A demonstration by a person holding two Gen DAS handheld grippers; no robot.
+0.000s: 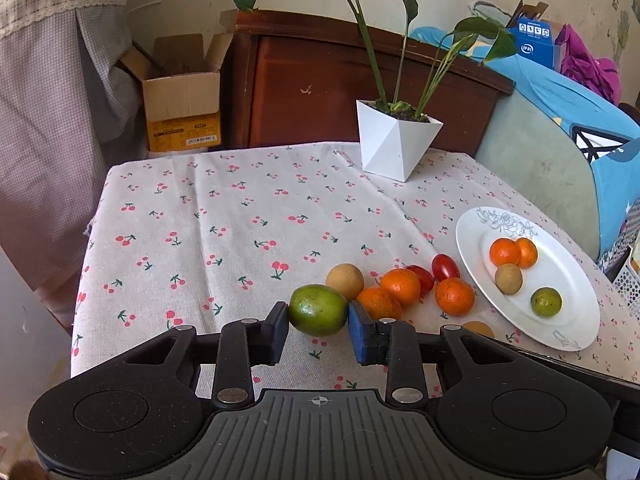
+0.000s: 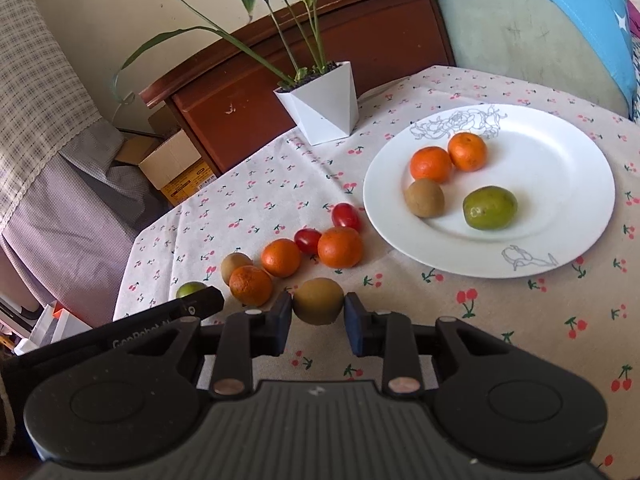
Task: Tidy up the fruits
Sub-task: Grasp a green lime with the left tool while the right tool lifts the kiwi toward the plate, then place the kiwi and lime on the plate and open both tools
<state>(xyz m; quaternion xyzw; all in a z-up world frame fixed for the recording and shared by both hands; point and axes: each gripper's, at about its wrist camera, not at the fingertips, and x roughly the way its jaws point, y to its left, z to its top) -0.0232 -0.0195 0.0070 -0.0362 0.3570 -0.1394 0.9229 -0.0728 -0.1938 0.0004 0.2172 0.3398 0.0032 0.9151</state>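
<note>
My left gripper is shut on a green fruit just above the cherry-print cloth. My right gripper is shut on a brown round fruit. A white plate at the right holds two oranges, a brown fruit and a green fruit. Left of the plate on the cloth lie three oranges, two red tomatoes and another brown fruit. The plate and the loose pile also show in the left wrist view.
A white faceted pot with a leafy plant stands at the table's far edge. A wooden cabinet, a cardboard box and a chair with blue cloth are behind the table. The left gripper's body shows in the right wrist view.
</note>
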